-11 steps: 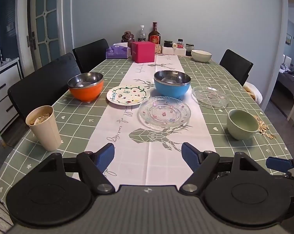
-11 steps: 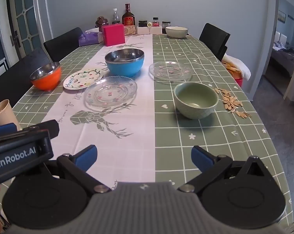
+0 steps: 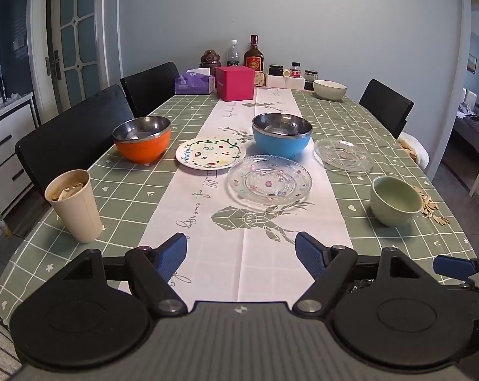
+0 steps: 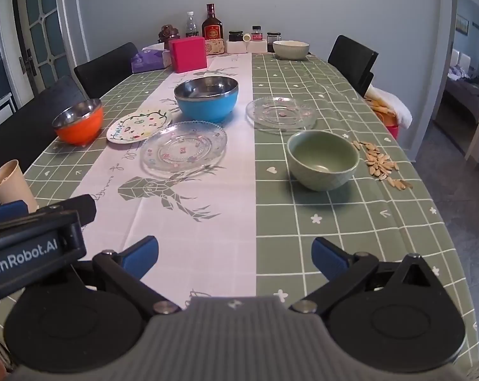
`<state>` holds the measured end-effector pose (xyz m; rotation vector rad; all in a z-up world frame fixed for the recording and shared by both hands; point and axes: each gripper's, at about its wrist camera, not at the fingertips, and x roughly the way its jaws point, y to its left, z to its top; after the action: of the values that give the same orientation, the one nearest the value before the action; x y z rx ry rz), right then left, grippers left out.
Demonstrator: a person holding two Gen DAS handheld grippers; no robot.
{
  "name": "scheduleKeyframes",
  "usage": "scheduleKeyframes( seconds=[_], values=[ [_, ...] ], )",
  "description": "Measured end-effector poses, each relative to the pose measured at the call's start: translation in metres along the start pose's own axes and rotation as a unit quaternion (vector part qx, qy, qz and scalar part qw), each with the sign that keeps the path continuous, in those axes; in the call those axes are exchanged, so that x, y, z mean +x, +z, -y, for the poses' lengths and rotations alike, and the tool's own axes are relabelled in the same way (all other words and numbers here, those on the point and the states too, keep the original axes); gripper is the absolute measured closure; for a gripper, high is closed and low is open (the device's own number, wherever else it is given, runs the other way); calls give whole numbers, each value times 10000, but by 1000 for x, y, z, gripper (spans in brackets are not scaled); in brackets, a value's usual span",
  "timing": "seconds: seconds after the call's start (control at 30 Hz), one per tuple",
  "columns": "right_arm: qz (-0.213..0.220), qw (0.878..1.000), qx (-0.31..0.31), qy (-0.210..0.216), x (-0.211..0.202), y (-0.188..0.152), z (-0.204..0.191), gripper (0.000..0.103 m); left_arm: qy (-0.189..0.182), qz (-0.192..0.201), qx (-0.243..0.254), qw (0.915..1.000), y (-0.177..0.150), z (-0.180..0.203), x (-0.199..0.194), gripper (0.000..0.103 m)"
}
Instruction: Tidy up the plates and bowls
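On the table stand an orange bowl (image 3: 142, 141) (image 4: 78, 125), a painted white plate (image 3: 211, 153) (image 4: 139, 126), a blue bowl (image 3: 282, 135) (image 4: 206, 98), a near glass plate (image 3: 269, 180) (image 4: 184, 148), a far glass plate (image 3: 343, 156) (image 4: 281, 112), a near green bowl (image 3: 396, 200) (image 4: 322, 159) and a far pale bowl (image 3: 330, 90) (image 4: 291, 49). My left gripper (image 3: 241, 255) is open and empty above the near table edge. My right gripper (image 4: 234, 254) is open and empty, short of the green bowl.
A paper cup (image 3: 73, 204) stands at the left. Seeds (image 4: 380, 165) lie right of the green bowl. A pink box (image 3: 235, 82), tissue box (image 3: 195, 81), bottles (image 3: 253, 55) and jars crowd the far end. Black chairs (image 3: 77, 136) line both sides.
Both grippers have shifted only slightly; the views are nearly the same. Nothing on the table has moved.
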<state>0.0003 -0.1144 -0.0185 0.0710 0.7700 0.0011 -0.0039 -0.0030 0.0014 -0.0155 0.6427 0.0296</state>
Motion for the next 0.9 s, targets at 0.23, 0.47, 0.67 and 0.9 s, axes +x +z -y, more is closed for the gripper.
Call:
scheduleKeyframes(
  seconds=[0.23,0.47,0.67,0.9],
  values=[
    [-127,9998,-7,-124,4,-1,2,3,15,-32,27,10000,-1,0,0,11],
    [-103,9996,-97,-226,3,0,2,3,-4,-47,44,10000,-1,0,0,11],
    [-60,9993,-213,-312,1,0,-1,3,43,-55,61,10000,-1,0,1,11],
    [-55,9993,-209,-305,1,0,-1,3,18,-93,27,10000,-1,-2,2,11]
  ],
)
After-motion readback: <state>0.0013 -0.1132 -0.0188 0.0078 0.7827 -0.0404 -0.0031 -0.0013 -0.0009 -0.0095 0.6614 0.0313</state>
